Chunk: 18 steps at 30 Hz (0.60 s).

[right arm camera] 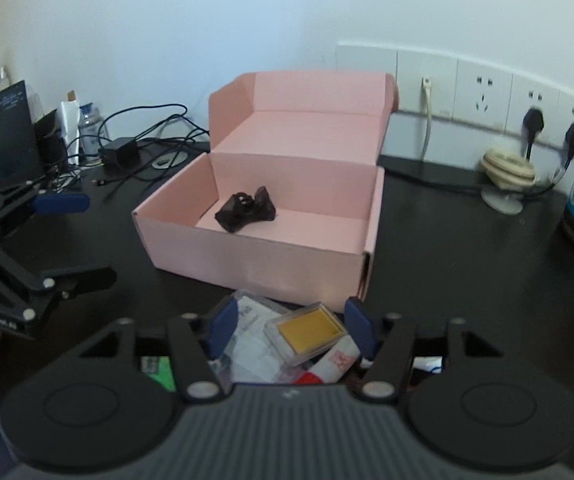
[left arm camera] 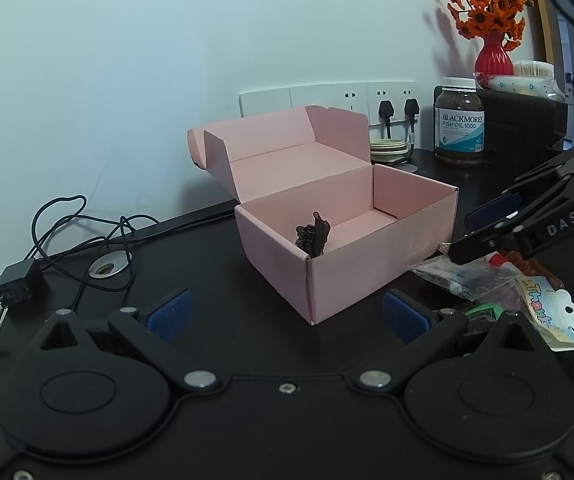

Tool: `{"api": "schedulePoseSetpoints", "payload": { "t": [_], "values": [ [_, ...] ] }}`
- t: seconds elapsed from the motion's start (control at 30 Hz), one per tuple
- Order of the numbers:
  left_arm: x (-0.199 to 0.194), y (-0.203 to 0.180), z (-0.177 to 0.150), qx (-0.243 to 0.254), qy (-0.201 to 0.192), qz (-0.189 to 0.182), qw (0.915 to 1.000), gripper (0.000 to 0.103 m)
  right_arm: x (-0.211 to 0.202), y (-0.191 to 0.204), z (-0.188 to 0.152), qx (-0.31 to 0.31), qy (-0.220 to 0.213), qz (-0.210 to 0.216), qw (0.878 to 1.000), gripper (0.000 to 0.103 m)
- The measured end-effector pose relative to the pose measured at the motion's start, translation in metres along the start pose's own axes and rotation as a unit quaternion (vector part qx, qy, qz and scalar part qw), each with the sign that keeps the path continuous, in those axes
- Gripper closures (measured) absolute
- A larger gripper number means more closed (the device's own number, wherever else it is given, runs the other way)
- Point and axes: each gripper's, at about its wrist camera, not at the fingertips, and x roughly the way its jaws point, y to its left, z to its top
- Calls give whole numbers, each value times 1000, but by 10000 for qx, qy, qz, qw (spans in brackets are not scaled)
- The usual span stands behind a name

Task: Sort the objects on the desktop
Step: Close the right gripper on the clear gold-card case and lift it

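An open pink cardboard box (left arm camera: 367, 264) (right arm camera: 255, 256) stands on the black desk with a dark hair clip (left arm camera: 313, 236) (right arm camera: 247, 210) inside. My left gripper (left arm camera: 285, 316) is open in front of the box's near corner, with nothing held; the right wrist view shows it at far left (right arm camera: 75, 240). My right gripper (right arm camera: 292, 328) hovers open over a pile of small items right of the box, its pads either side of a clear case with a yellow insert (right arm camera: 311, 332) without pressing on it. The left wrist view shows this gripper (left arm camera: 465, 236) above a plastic bag (left arm camera: 463, 276).
The pile also holds a white packet (right arm camera: 251, 340), a green item (right arm camera: 161, 370) and a "Thank you" tag (left arm camera: 547, 312). A fish oil bottle (left arm camera: 459, 128), red flower vase (left arm camera: 493, 56) and wall sockets (right arm camera: 483, 92) line the back. Cables (left arm camera: 67, 232) and an adapter (left arm camera: 17, 286) lie left.
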Motion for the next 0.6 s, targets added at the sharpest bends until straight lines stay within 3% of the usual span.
{"api": "schedulePoseSetpoints", "payload": {
  "t": [0.6],
  "values": [
    [0,0,0,7,9,25,10000,0,-1,-15,-12,212,86,-245,9994,49]
  ]
}}
